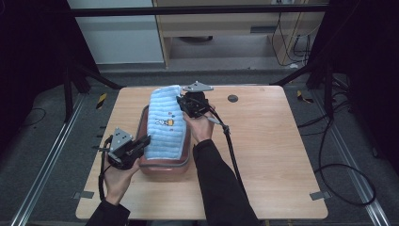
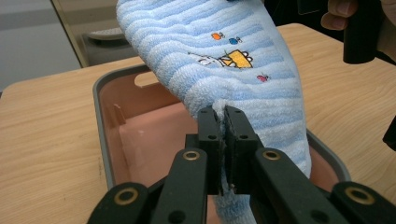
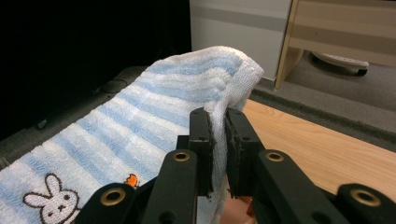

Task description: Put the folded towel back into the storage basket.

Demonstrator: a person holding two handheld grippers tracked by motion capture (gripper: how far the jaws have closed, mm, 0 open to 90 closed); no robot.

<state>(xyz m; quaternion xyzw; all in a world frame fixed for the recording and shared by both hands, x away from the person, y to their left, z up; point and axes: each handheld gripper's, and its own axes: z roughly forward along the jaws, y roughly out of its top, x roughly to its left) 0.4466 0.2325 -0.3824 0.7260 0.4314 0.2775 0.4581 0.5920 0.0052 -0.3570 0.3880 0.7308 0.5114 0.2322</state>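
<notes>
Blue-and-white striped towel (image 1: 164, 123), cartoon-embroidered, is stretched lengthwise over pink tub (image 1: 162, 169), pinched at opposite ends by left hand-held gripper (image 1: 141, 142) and right hand-held gripper (image 1: 181, 101).

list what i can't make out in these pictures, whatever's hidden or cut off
- Floor of the pink tub: in the high view, mostly covered by the blue striped towel.
- Towel's near end: in the left gripper view, hidden behind the left gripper clamped on it.
- Rabbit picture on the towel: in the right gripper view, cut off by the bottom edge.
- Dark round thing on the table: too small to identify.
</notes>
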